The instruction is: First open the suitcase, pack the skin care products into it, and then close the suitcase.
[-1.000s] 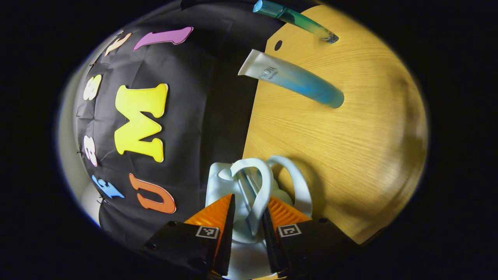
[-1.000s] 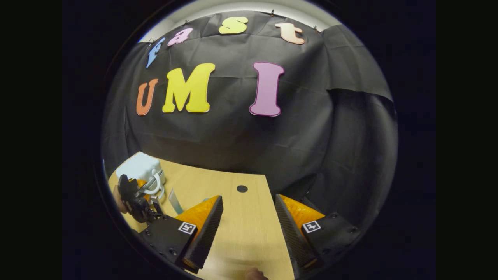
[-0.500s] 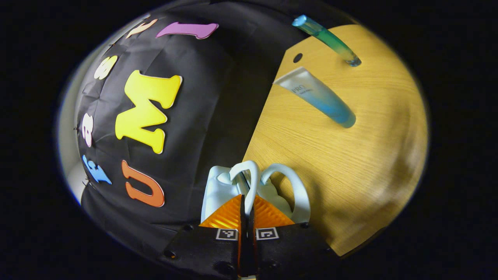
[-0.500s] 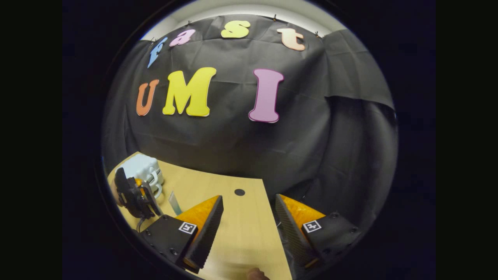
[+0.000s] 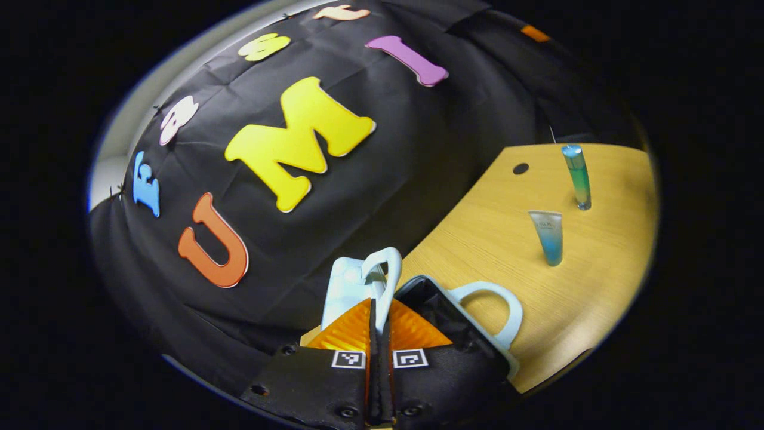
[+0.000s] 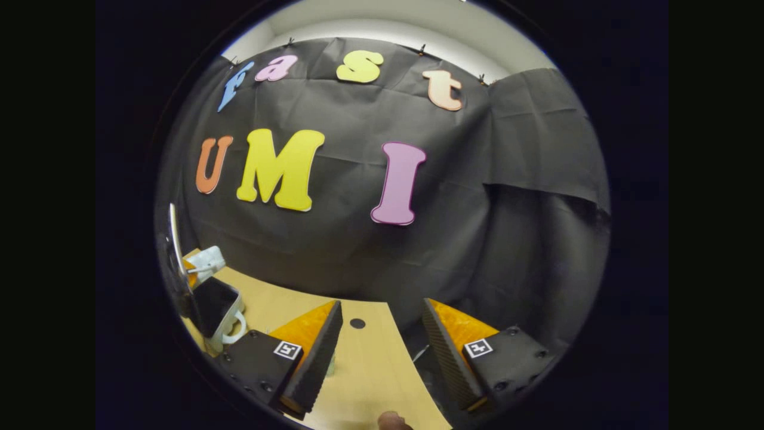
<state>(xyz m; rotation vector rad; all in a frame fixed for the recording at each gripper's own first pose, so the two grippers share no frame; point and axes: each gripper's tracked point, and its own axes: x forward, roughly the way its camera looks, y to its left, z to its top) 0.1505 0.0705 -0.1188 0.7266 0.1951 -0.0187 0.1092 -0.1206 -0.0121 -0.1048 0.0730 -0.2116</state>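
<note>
A pale blue suitcase stands partly open on the wooden table (image 5: 495, 251). In the left gripper view my left gripper (image 5: 379, 310) is shut on the lid's handle (image 5: 385, 272), with the lid (image 5: 346, 286) lifted. The lower half shows a dark lining (image 5: 433, 310) and its own handle (image 5: 495, 304). Two skin care tubes stand further right on the table: a white-to-blue tube (image 5: 549, 236) and a slim green-blue tube (image 5: 578, 176). In the right gripper view my right gripper (image 6: 382, 352) hangs open over the table, and the open suitcase (image 6: 215, 301) lies far to its left.
A small round hole (image 5: 520, 168) marks the tabletop near its back edge, also seen as a hole (image 6: 357, 323) between the right gripper's fingers. The black cloth wall rises directly behind the table. A fingertip (image 6: 391, 420) shows at the bottom of the right gripper view.
My left gripper closed on the lid's handle and lifted it, so the suitcase swung open and its dark lining shows. The right gripper stayed open and tilted slightly upward.
</note>
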